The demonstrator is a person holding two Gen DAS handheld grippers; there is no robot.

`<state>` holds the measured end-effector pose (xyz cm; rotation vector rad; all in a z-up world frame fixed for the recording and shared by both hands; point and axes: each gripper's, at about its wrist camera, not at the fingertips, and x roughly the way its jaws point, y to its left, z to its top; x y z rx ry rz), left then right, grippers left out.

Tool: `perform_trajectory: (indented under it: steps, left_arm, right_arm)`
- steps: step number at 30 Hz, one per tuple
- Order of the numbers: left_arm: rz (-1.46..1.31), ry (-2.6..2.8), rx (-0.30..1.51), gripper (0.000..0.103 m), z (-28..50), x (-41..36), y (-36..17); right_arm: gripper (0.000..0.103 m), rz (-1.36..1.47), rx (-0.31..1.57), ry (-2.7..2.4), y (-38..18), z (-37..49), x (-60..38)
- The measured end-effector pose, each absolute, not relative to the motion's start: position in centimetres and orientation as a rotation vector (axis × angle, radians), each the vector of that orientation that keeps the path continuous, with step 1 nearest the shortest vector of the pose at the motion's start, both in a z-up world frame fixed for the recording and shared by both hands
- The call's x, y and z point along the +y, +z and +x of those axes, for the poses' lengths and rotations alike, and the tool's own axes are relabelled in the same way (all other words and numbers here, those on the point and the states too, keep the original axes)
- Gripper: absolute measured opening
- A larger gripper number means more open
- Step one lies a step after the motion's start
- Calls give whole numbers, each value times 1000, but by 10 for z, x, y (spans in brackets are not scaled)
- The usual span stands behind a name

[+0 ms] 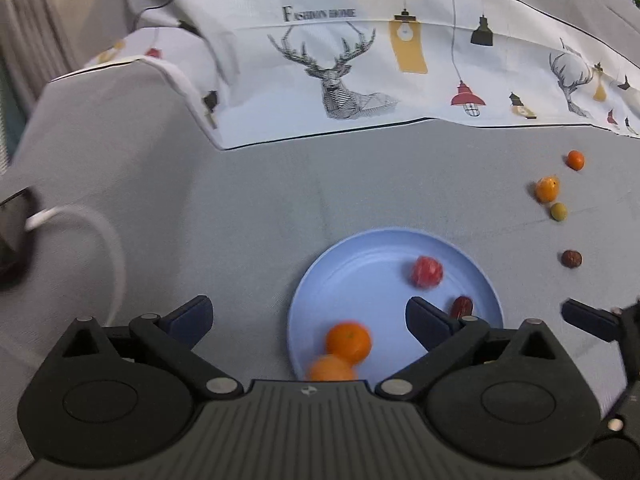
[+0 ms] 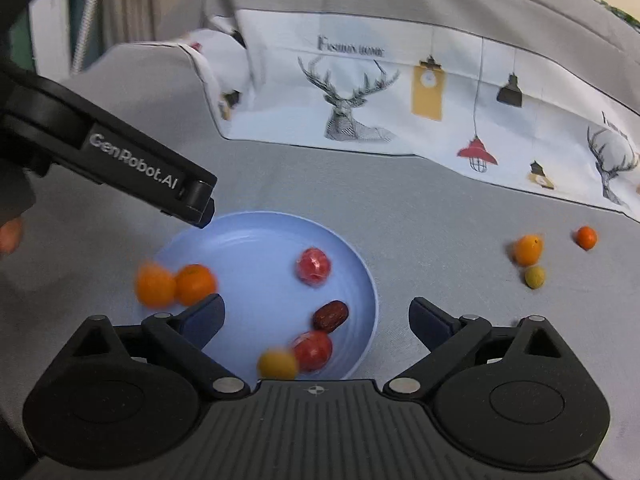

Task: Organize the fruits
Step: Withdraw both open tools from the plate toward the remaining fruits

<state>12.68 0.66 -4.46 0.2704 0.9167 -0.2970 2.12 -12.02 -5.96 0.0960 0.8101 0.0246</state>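
A light blue plate [image 1: 360, 248] [image 2: 248, 232] sits on the grey cloth. It holds two oranges [image 1: 348, 342] [image 2: 195, 283], a red wrapped fruit [image 1: 427, 272] [image 2: 314, 266], a dark red date [image 1: 462, 307] [image 2: 330, 316], a second red fruit [image 2: 313, 351] and a blurred yellow fruit [image 2: 277, 364]. My left gripper [image 1: 308, 320] is open and empty over the plate's left edge; its body also shows in the right wrist view [image 2: 120, 168]. My right gripper [image 2: 316, 320] is open and empty over the plate's right side. Its finger [image 1: 592, 318] shows at the right edge.
Loose on the cloth right of the plate lie an orange [image 1: 547, 189] [image 2: 528, 250], a smaller orange fruit [image 1: 576, 160] [image 2: 587, 237], a green fruit [image 1: 559, 212] [image 2: 535, 277] and a dark brown fruit [image 1: 571, 259]. A deer-print cloth [image 1: 360, 76] lies behind. A white cable [image 1: 100, 232] lies left.
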Motion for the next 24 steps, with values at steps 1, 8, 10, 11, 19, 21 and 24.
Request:
perform_trajectory:
  steps: [1,8,10,11,19,21,24]
  left_arm:
    - [267,-287,920,102,119,13,-40]
    - [259,-218,893,103,58,54,-7]
    - [257,-213,880,103,45,61,5]
    - [253,-216,873,103,40,64,10]
    - [230,-236,789,103,-2,64,50]
    - [224,-250,773,103,-11,60,54]
    - [209,-283,753,103,-21,52,61]
  right_arm:
    - [99,117,811,27,-52,10,-119]
    - [102,184,785,36,-11,-57,-112]
    - [102,178,774,30,0,-71,-111]
    - [102,183,767,26,5,-77,-111]
    - [102,82,667,-163,44,-116,-111]
    - [102,74,646,-177,54,-127,-116]
    - [102,38,600,-238,66,-146,-119]
